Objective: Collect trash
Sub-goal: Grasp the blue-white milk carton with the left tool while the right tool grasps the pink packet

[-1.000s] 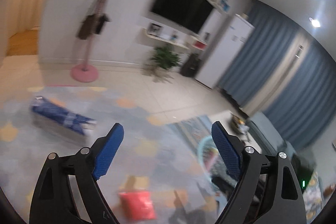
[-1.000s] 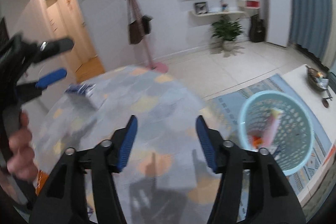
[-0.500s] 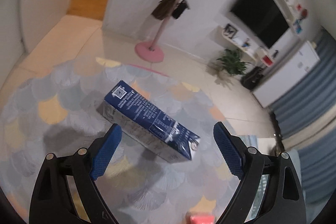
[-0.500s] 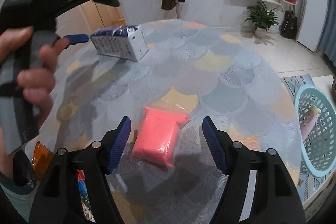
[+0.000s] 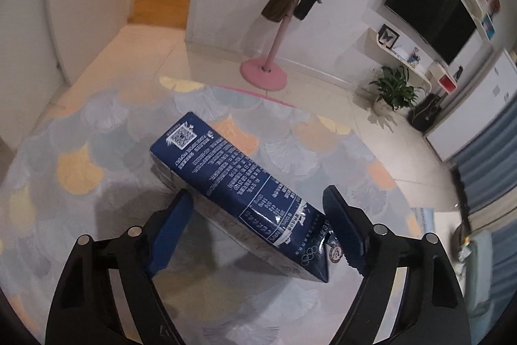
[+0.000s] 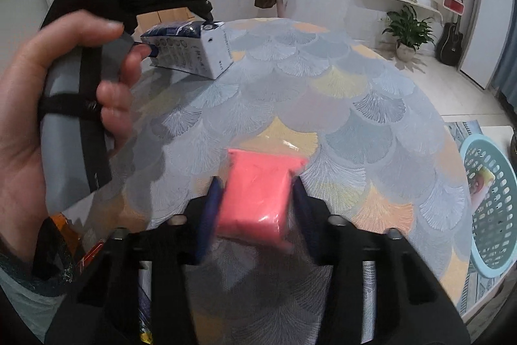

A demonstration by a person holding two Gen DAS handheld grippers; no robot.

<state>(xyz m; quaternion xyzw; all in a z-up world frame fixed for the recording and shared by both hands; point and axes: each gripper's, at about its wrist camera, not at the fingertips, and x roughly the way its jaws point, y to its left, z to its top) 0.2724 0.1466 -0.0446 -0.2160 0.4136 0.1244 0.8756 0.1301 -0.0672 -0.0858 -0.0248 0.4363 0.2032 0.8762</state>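
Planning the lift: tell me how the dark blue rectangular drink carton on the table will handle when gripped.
The dark blue rectangular drink carton looks stiff-sided, so flat pads should hold it. It lies on its side, so rolling seems unlikely. Its glossy printed skin may slip. Its weight can't be judged.

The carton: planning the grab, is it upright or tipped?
Tipped. The carton lies flat on its long side on the table, its gabled top toward the camera.

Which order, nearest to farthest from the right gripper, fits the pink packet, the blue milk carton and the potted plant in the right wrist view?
1. The pink packet, between the closing jaws of the right gripper.
2. The blue milk carton, across the table to the upper left.
3. The potted plant, on the floor by the far wall, upper right.
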